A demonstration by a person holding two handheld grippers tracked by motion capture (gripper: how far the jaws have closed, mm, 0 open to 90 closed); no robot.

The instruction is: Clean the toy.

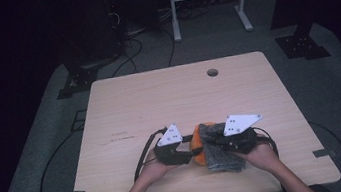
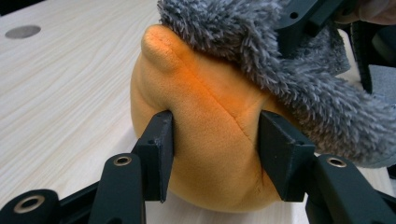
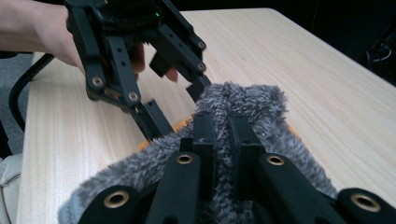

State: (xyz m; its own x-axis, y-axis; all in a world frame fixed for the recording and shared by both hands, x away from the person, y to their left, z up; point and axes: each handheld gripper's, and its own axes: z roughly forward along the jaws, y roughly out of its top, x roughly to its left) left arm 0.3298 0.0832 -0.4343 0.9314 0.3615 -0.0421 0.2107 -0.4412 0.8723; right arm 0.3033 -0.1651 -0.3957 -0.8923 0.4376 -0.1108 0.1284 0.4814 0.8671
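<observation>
An orange plush ball (image 2: pixel 205 126) rests on the wooden table near its front edge, seen in the high view as an orange plush ball (image 1: pixel 197 145). My left gripper (image 2: pixel 215 140) is shut on it, one jaw pressed into each side. A grey fluffy cloth (image 2: pixel 299 70) is draped over the ball's top and right side. My right gripper (image 3: pixel 221 133) is shut on a fold of the grey cloth (image 3: pixel 243 102), pinching it between nearly touching jaws. In the high view the left gripper (image 1: pixel 186 153) and right gripper (image 1: pixel 213 143) meet over the ball and the grey cloth (image 1: pixel 219 154).
The table (image 1: pixel 159 102) has a round cable hole (image 1: pixel 212 72) near its far edge. Cables trail from both grippers over the front edge. A white metal frame (image 1: pixel 208 0) stands on the grey floor beyond the table.
</observation>
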